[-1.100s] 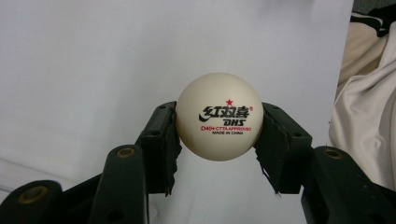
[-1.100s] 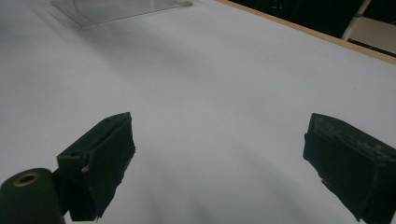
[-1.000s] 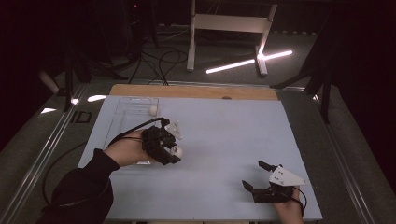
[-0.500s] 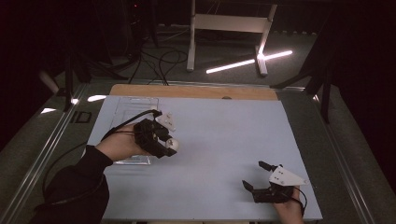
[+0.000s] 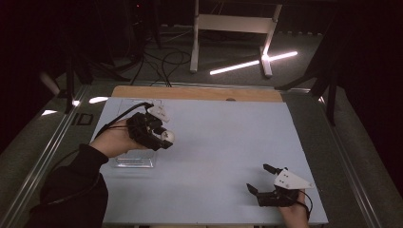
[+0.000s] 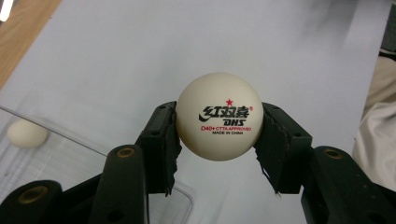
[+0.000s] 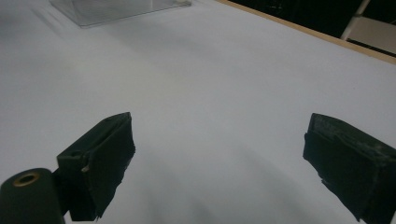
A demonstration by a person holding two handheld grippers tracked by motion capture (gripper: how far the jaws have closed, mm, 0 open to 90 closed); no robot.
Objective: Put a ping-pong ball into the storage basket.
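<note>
Your left hand covers much of the clear tray, and the second ball inside it is blurred behind the wall — the far room is too dark to read. Since a second ago your left gripper has carried the ping-pong ball back and leftward over the tray's edge, jaws pinched on both sides, held off the white mat. Your right gripper rests near the front right corner — jaws spread wide, empty, well apart from the tray.
</note>
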